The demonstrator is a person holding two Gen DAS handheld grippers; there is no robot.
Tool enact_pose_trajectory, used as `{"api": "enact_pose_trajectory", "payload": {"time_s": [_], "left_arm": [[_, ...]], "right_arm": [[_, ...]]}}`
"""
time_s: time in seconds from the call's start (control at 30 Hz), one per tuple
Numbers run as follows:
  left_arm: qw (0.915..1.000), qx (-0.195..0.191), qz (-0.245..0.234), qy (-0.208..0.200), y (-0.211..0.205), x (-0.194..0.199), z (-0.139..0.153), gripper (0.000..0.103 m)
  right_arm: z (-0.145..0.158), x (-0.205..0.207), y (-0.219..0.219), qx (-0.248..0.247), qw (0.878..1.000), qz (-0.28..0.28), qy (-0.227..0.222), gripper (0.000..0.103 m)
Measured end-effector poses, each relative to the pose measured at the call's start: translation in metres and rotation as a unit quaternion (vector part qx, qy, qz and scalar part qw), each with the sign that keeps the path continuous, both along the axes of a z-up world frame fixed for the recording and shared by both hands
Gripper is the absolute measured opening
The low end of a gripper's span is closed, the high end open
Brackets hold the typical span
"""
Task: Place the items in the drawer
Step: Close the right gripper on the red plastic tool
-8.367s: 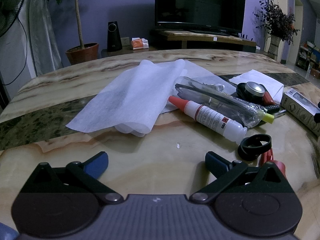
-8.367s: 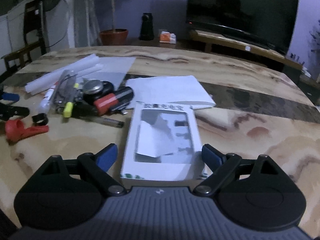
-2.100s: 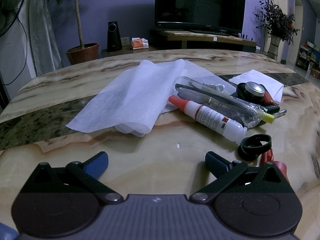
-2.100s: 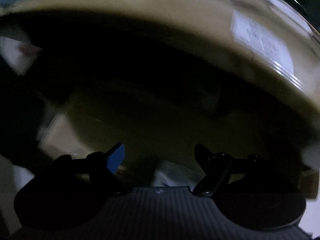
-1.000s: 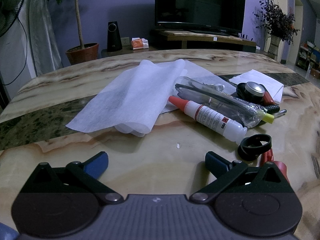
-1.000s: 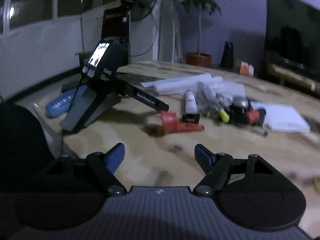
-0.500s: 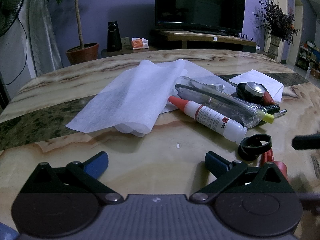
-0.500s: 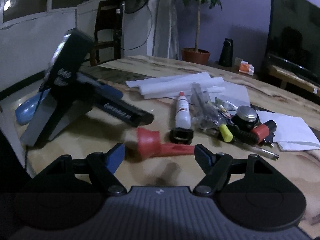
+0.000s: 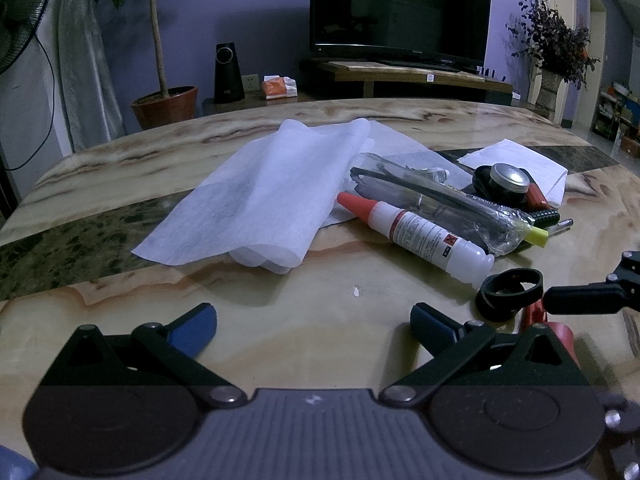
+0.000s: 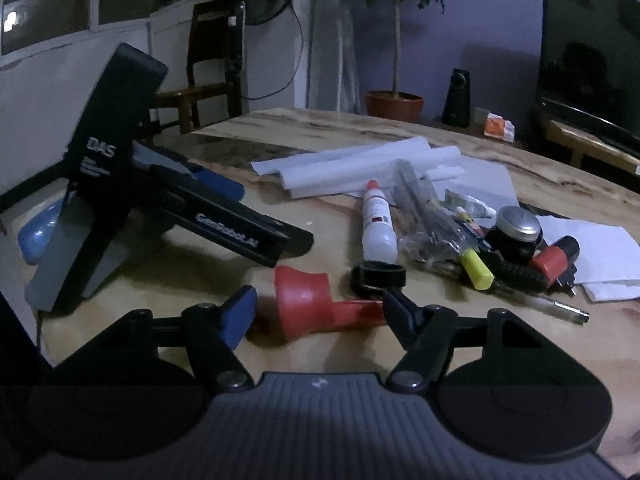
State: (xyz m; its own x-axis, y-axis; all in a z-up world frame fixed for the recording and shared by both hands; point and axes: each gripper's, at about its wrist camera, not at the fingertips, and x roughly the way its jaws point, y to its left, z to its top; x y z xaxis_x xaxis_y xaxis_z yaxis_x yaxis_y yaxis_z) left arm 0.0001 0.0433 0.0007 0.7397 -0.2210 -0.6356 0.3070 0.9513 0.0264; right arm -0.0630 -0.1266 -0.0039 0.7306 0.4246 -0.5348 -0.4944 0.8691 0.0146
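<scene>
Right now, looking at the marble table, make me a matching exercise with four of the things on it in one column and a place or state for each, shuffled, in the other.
Things
1. red funnel-shaped plastic piece
2. white glue bottle with an orange-red cap
3. round black jar with a silver lid
4. thin white foam sheet

Places or states
A. upright among the clutter, lid up
B. on its side between the open fingers of the right gripper, not yet gripped
C. folded over loosely, left of the glue bottle
D. on its side, base toward a black ring

Pairs: 1-B, 2-D, 3-A, 4-C
</scene>
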Motion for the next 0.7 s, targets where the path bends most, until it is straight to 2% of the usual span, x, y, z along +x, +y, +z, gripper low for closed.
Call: {"api": "enact_pose_trajectory", "payload": {"time_s": [0.27,0.47,0.7], "left_arm": [[1.0,0.0,0.0,0.0,0.0,0.0,0.0,0.103],[1.0,0.0,0.0,0.0,0.0,0.0,0.0,0.103],[1.0,0.0,0.0,0.0,0.0,0.0,0.0,0.103]], "right_arm": [[-0.0027,0.0084,-0.0045,0.023,1.0,-0.011,0.013,0.07],[-0.0035,0.0067,-0.0059,0.024,1.0,-0.017,0.009,0.064],[-0.0045,0.0018,0.0007,-0.003,1.0,-0.01,-0.005,0.056]]}}
